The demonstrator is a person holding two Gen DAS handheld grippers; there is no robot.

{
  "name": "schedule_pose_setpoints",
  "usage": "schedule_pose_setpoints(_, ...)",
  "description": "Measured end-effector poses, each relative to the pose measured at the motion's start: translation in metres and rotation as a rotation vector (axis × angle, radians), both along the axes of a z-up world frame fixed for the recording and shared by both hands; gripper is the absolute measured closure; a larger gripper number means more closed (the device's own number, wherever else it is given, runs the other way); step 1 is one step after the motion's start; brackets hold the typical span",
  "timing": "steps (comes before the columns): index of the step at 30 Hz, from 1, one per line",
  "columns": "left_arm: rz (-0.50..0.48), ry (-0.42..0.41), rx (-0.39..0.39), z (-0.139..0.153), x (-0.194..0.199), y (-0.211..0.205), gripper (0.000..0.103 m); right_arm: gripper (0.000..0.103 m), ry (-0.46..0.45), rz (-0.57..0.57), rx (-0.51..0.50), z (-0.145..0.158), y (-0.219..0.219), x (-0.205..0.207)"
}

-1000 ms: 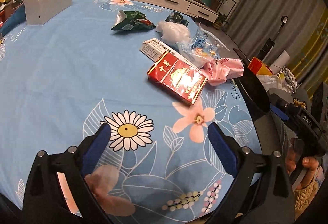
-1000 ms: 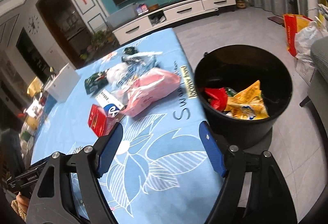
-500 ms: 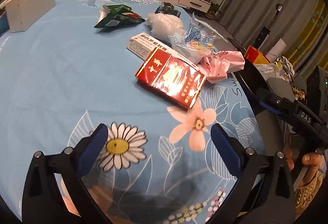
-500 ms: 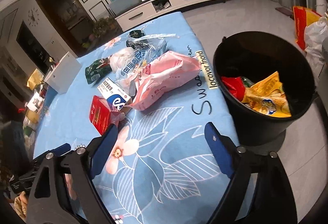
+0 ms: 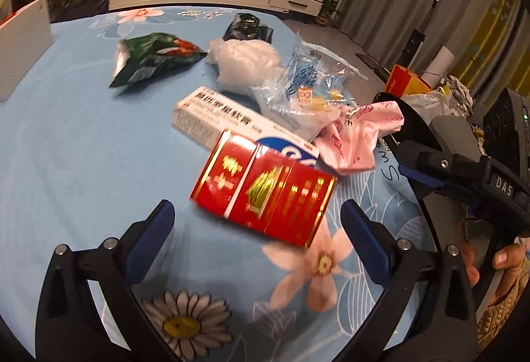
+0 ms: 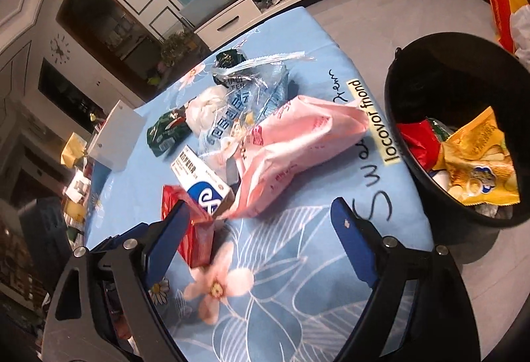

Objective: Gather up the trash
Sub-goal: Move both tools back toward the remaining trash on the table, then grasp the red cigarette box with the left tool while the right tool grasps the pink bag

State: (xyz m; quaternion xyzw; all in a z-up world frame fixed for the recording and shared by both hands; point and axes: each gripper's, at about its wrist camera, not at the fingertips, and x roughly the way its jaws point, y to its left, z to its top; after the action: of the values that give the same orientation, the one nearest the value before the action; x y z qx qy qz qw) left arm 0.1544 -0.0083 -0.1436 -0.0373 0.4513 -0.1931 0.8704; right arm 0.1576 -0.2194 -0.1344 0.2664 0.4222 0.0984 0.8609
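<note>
- Trash lies clustered on the blue flowered tablecloth (image 5: 82, 146), toward its right edge and just beside the black bin (image 6: 430, 90) standing on the floor.
- Far left of the pile in the left wrist view sits a crumpled green snack wrapper (image 5: 152, 60); right of it come a white plastic wad (image 5: 245, 64), with a dark wrapper (image 5: 246, 27) beyond it, and a clear blue-printed bag (image 5: 304, 90).
- Nearer lies a long white carton (image 5: 212, 120), with a glossy red box (image 5: 265, 193) overlapping its near end; a soft pink bag (image 5: 357, 136) slumps to the right by the table edge.
- Left gripper (image 5: 258, 229) hovers above the cloth just short of the red box, fingers spread wide and empty.
- Right gripper (image 6: 261, 239), likewise spread and holding nothing, faces the pink bag (image 6: 298, 143) and the carton's end.
- Bin already holds a yellow packet (image 6: 477, 163) and something red, so collection looks partly done; this seems the reach for the next piece.
- Next move probably calls for lowering the left fingers astride the red box, closing on its edges; its slick faces could slip.
</note>
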Motion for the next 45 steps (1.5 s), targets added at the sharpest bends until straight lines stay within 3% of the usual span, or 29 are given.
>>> schedule_pose_setpoints(18, -0.145, -0.008, 0.097, -0.016, 0.025, -0.029, 0.003, 0.018, 0.036, -0.006, 0.042, -0.017, 0.0, 0.027)
schedule_pose_setpoints(21, -0.167, 0.007, 0.159, -0.024, 0.025, -0.036, 0.003, 0.018, 0.036, -0.009, 0.034, -0.017, 0.001, 0.03)
schedule_pose_setpoints(25, -0.124, 0.024, 0.093, -0.026, 0.027, -0.027, 0.003, 0.019, 0.035, -0.016, 0.015, -0.019, 0.002, 0.032)
schedule_pose_setpoints(26, -0.116, 0.024, 0.082, -0.026, 0.026, -0.024, 0.004, 0.021, 0.032, -0.016, 0.011, -0.019, 0.003, 0.032)
schedule_pose_setpoints(29, -0.1, 0.015, 0.08, -0.025, 0.024, -0.02, 0.007, 0.041, 0.031, -0.008, -0.014, -0.02, 0.005, 0.032)
schedule_pose_setpoints(34, -0.074, 0.008, 0.066, -0.021, 0.018, -0.016, 0.008, 0.083, 0.049, 0.007, -0.048, -0.024, 0.009, 0.032)
schedule_pose_setpoints(37, -0.061, 0.008, 0.051, -0.017, 0.012, -0.014, 0.008, 0.093, 0.042, 0.009, -0.061, -0.023, 0.009, 0.027)
schedule_pose_setpoints(45, -0.027, -0.014, 0.013, 0.0, -0.009, -0.006, 0.008, 0.095, 0.013, 0.013, -0.077, -0.009, 0.002, -0.005)
